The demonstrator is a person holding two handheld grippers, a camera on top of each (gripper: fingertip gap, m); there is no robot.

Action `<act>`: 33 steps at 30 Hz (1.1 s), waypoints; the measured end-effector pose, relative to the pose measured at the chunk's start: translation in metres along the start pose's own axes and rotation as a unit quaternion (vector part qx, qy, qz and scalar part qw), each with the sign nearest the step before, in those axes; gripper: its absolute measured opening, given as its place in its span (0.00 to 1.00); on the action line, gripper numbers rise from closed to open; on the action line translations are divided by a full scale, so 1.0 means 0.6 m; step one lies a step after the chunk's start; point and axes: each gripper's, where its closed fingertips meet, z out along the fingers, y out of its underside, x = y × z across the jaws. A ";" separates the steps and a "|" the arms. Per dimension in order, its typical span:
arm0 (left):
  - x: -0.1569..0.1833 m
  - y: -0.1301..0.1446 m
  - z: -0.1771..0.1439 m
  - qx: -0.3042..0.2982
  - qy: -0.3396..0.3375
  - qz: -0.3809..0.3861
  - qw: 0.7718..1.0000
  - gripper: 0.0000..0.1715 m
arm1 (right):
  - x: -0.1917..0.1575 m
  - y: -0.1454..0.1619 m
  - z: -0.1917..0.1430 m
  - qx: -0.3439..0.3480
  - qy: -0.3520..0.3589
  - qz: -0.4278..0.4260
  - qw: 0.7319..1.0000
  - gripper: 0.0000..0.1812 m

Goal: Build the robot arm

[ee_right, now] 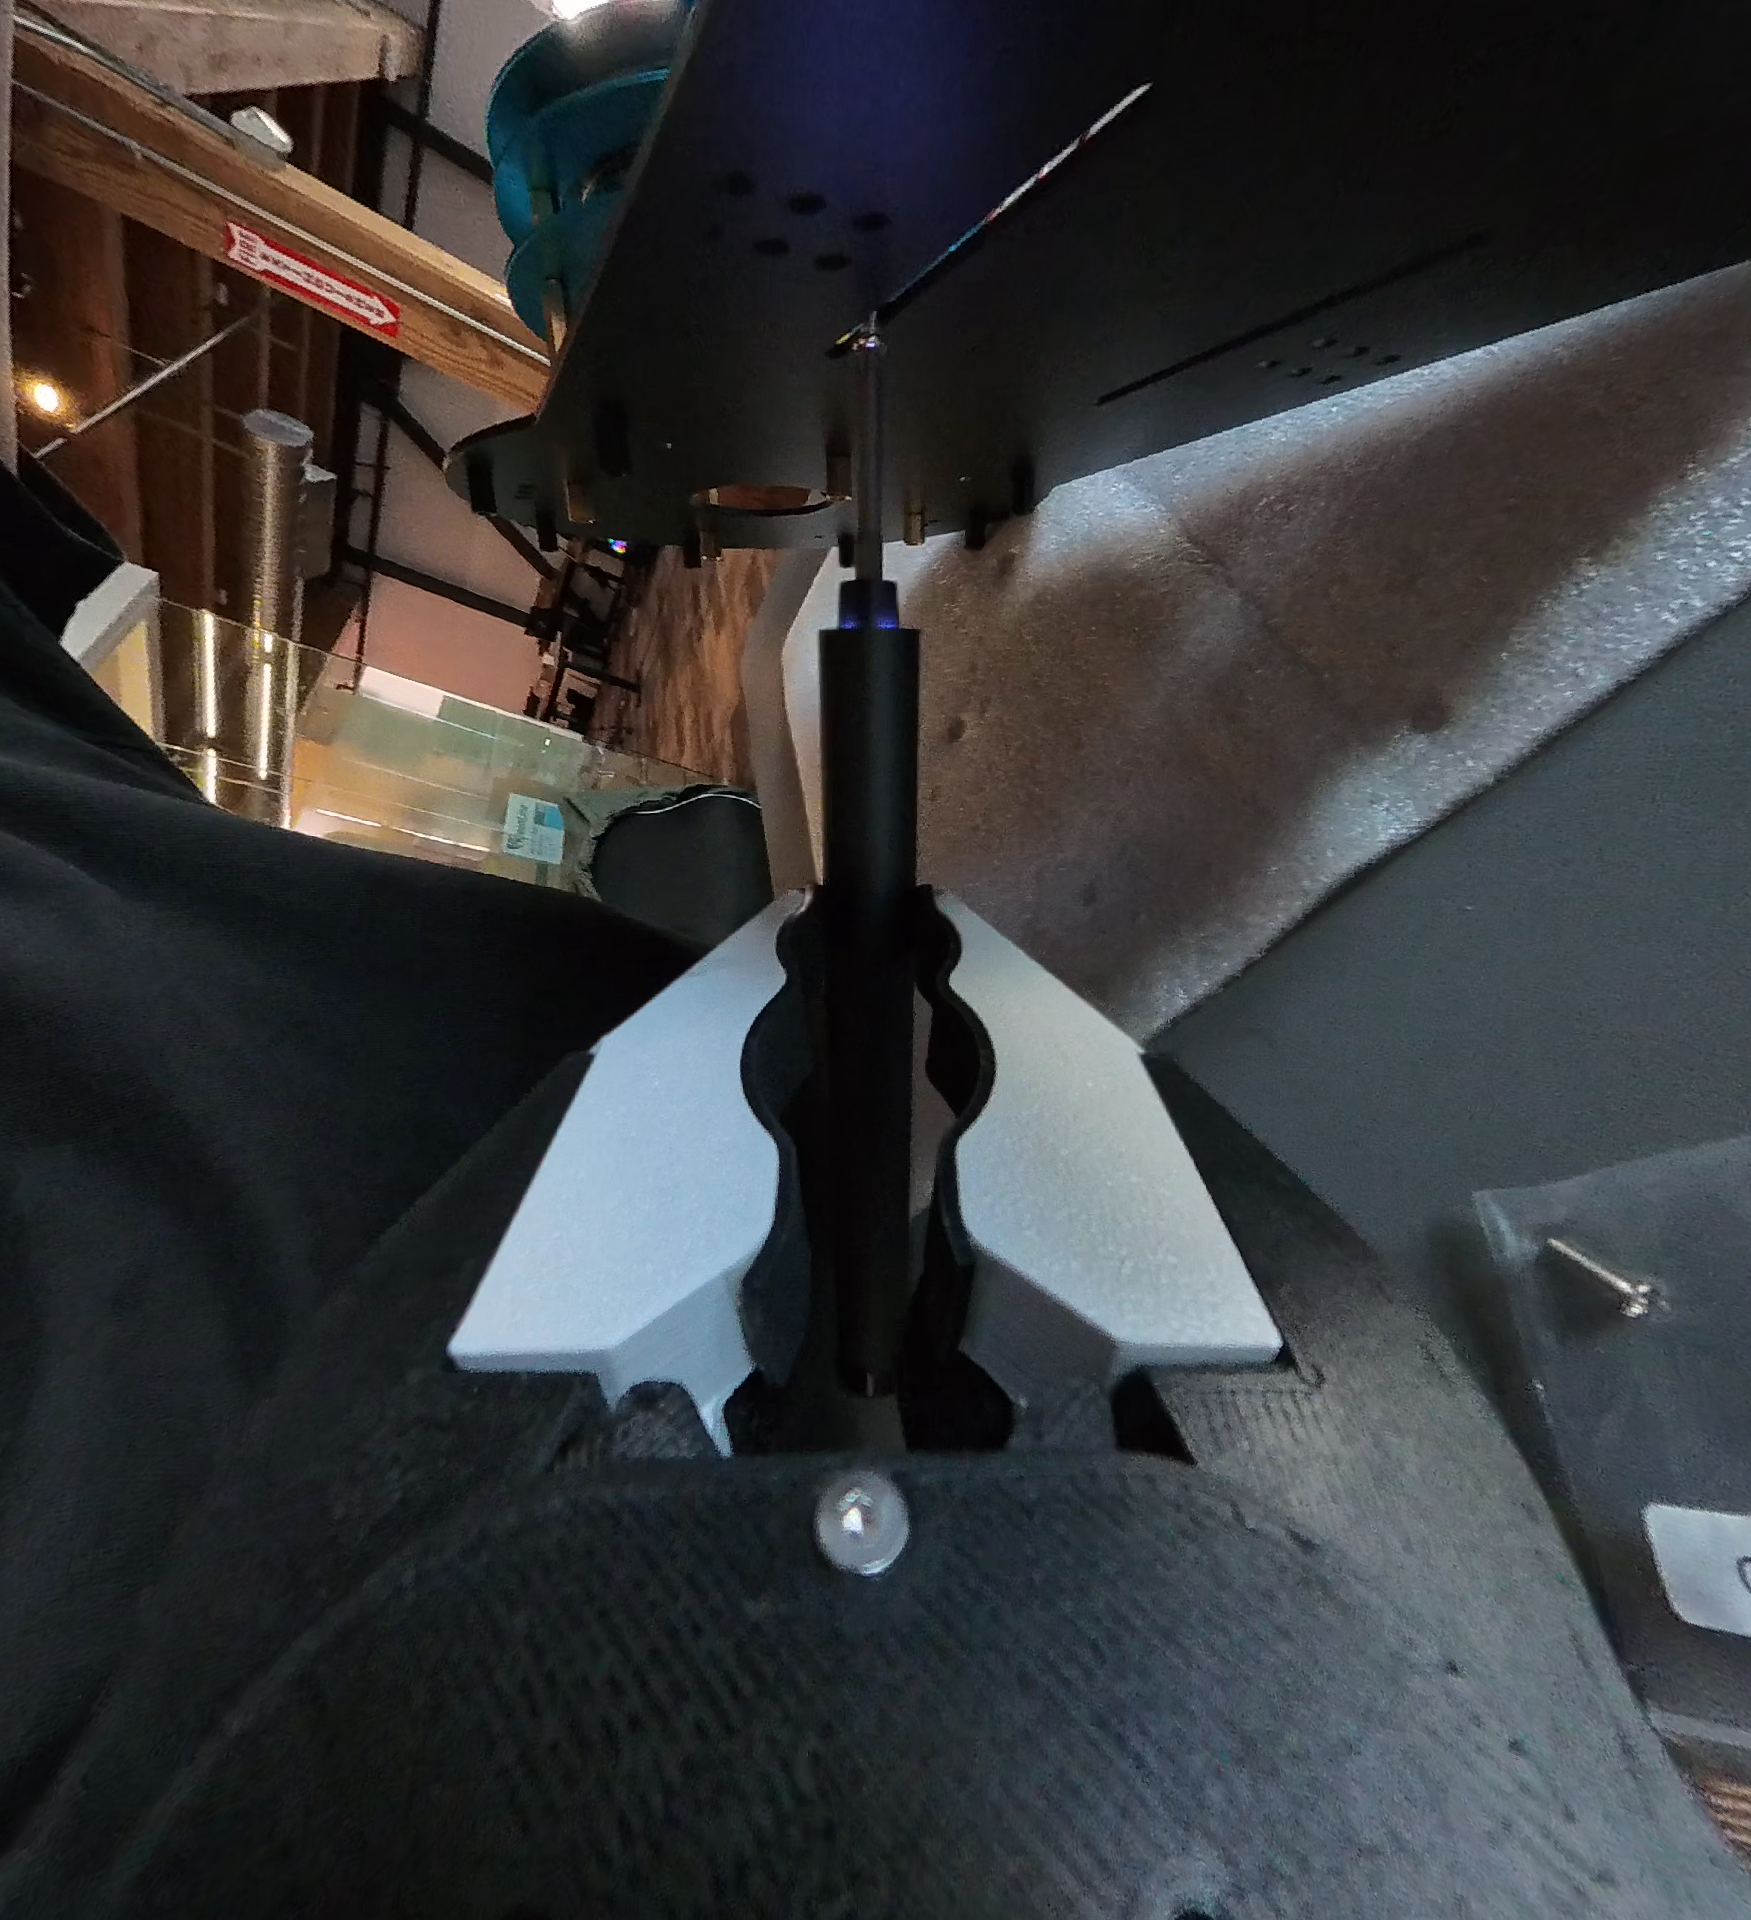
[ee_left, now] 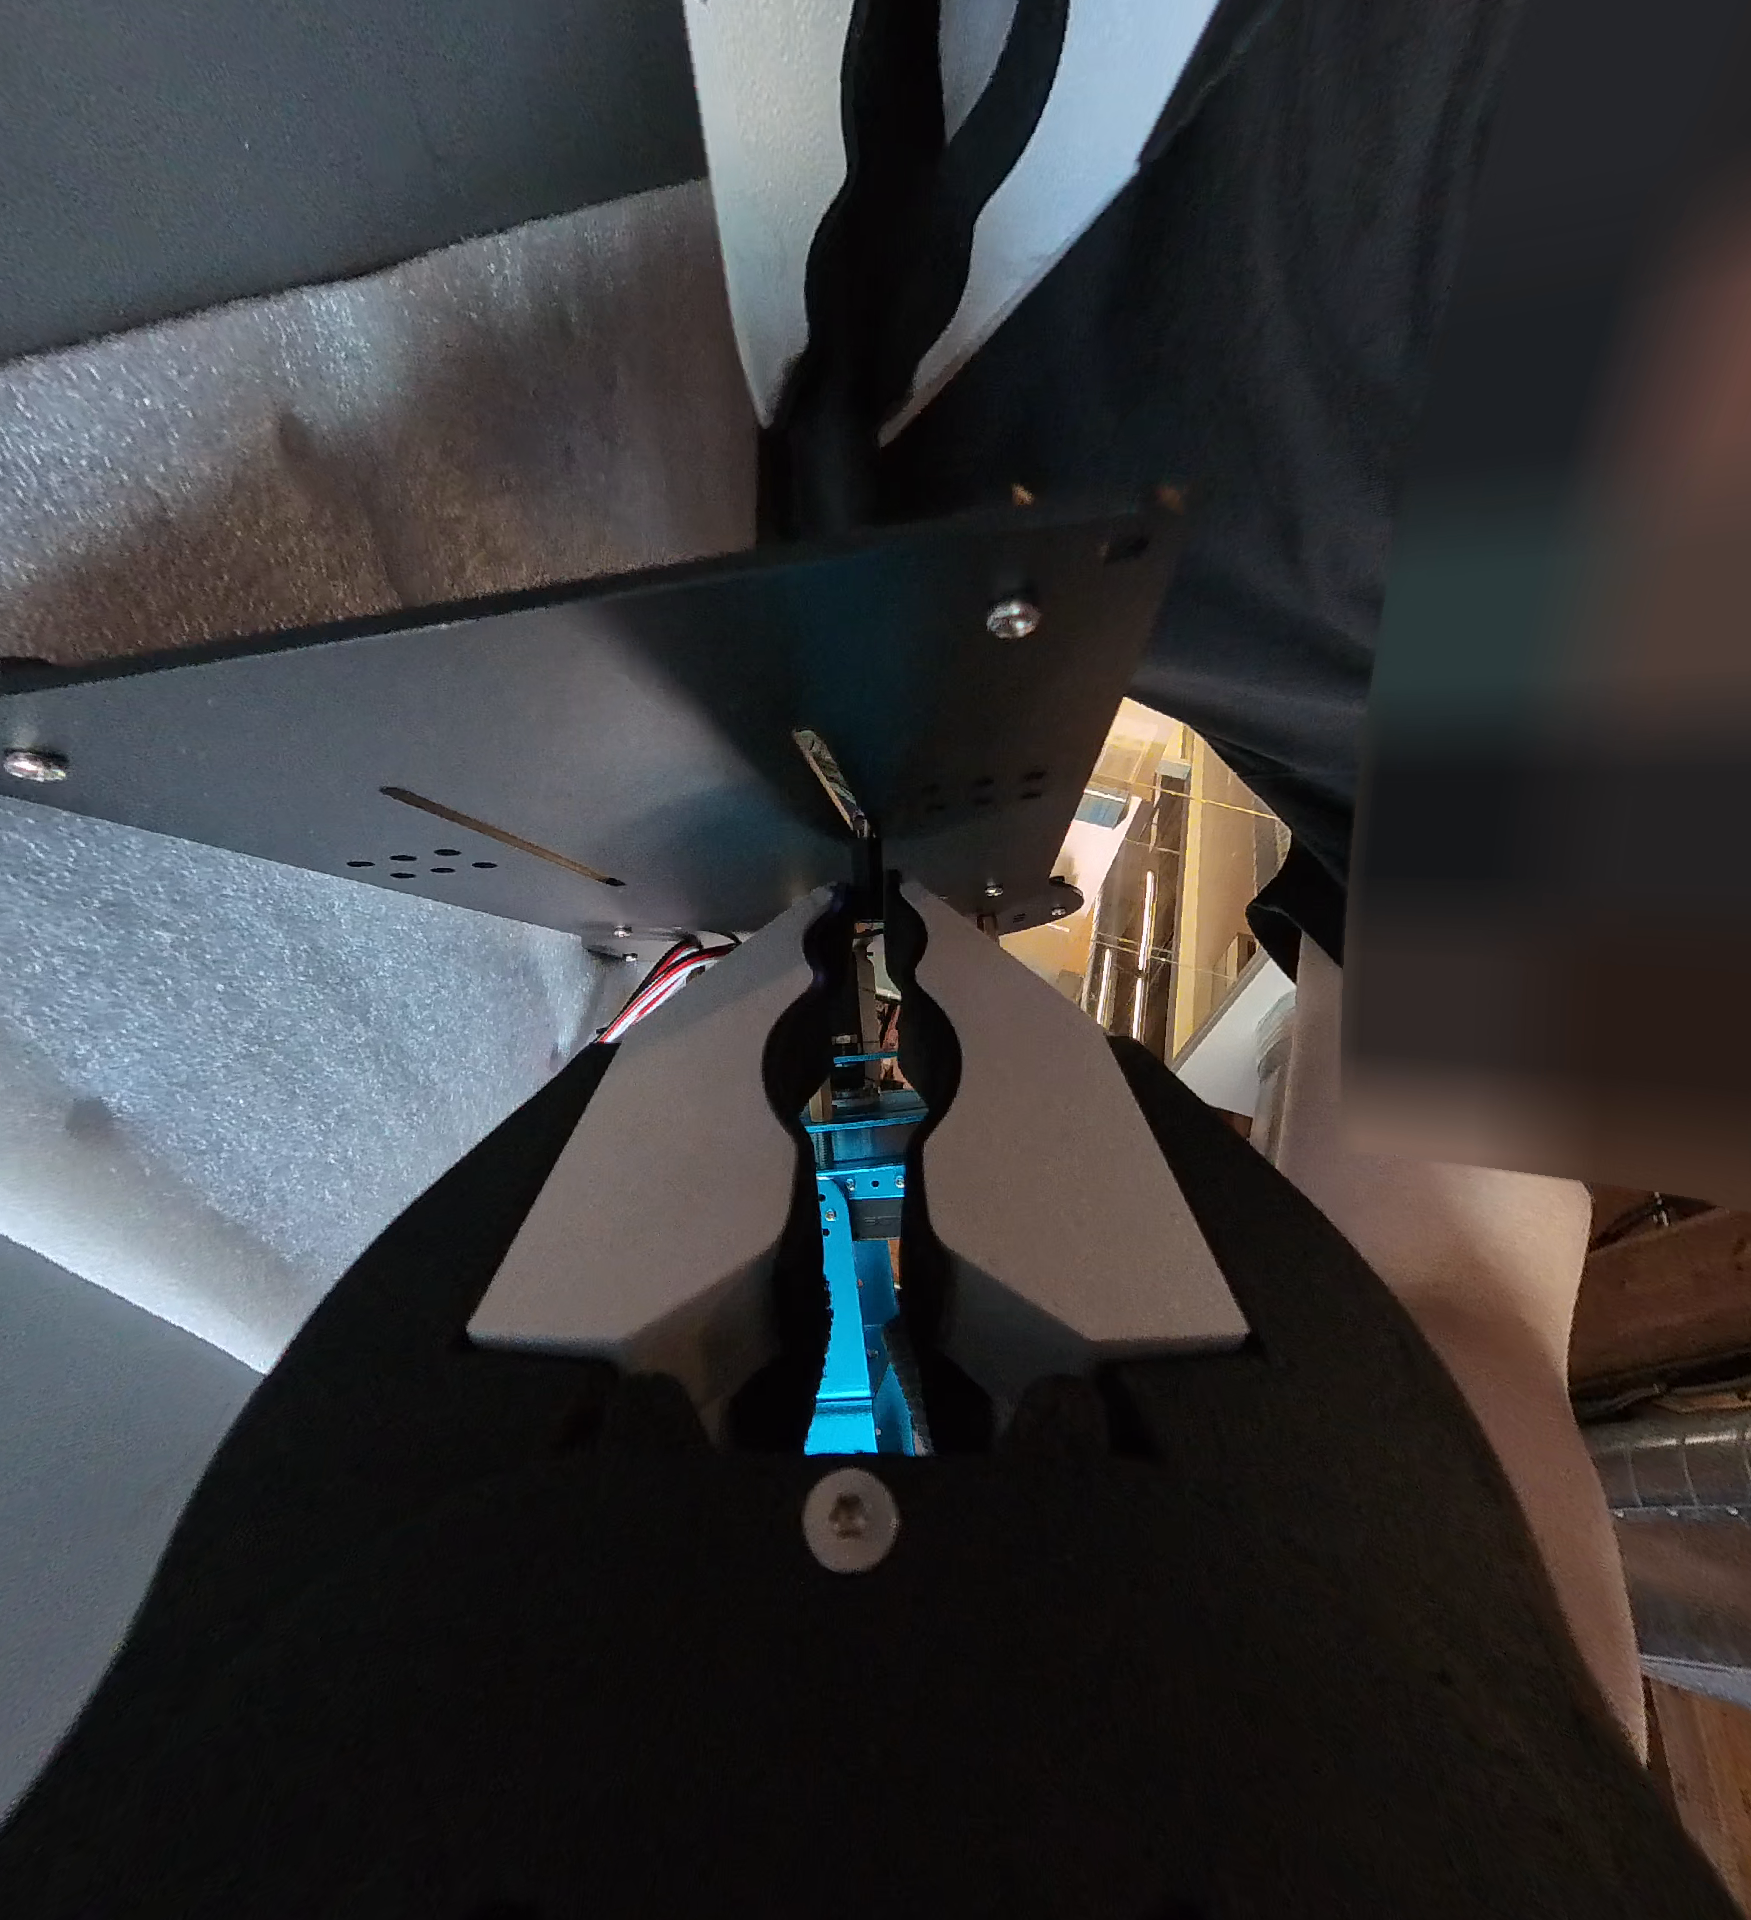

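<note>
Right claw (ee_right: 866, 914) is clenched on one black electric screwdriver (ee_right: 866, 831), gripped along its barrel between the two grey fingers (ee_right: 642, 1174). Its thin bit runs up to one small screw (ee_right: 867, 338) at the edge of a black panel (ee_right: 1006, 312); bit tip appears seated in the screw head.

The panel is part of a black sheet enclosure lying on grey foam sheet (ee_right: 1214, 665), with a cluster of six small round holes and one long slot on its face. One teal spool (ee_right: 559, 177) sits behind the enclosure's far end.

Lower right of the right wrist view: one dark bag (ee_right: 1681, 1382) with a white label, one loose screw (ee_right: 1603, 1280) lying on it. Person's dark sleeve fills the left side.

Left claw (ee_left: 863, 899): tips nearly together around something thin and dark at the panel's lower edge; cannot tell if it is actually gripping it or just closed beside it, since the view is too tight. Blue metal frame (ee_left: 866, 1247) shows through the gap between its fingers. Two pan-head screws (ee_left: 1013, 619) visible in the black panel (ee_left: 538, 727) from this side, plus red/white/black wires (ee_left: 663, 971) under it. Foam (ee_left: 227, 468) beneath.
</note>
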 end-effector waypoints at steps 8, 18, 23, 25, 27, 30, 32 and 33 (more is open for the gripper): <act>0.000 0.000 0.000 0.000 0.000 0.006 1.000 0.02 | 0.000 -0.001 0.002 0.012 -0.022 0.045 0.999 0.09; 0.000 0.001 0.001 -0.002 -0.002 0.012 1.000 0.02 | 0.005 0.000 0.009 0.002 -0.011 0.031 0.999 0.09; 0.000 0.001 0.001 -0.001 -0.001 0.014 1.000 0.02 | 0.007 -0.001 0.007 0.000 -0.005 0.021 1.000 0.09; 0.000 0.002 0.001 -0.002 -0.001 0.015 1.000 0.02 | 0.010 -0.001 0.006 0.001 0.001 0.016 1.000 0.09; 0.000 0.002 0.002 -0.003 0.000 0.014 1.000 0.02 | 0.010 -0.001 0.005 0.000 -0.004 0.020 1.000 0.09; 0.000 0.002 0.002 -0.004 0.000 0.015 1.000 0.02 | 0.011 -0.002 0.005 0.000 -0.008 0.023 1.000 0.09; 0.000 0.002 0.002 -0.005 -0.001 0.016 1.000 0.01 | 0.011 -0.001 0.005 -0.003 -0.003 0.016 1.000 0.09; 0.000 0.002 0.001 -0.007 -0.001 0.015 1.000 0.02 | 0.011 -0.001 0.005 -0.006 -0.002 0.011 1.000 0.09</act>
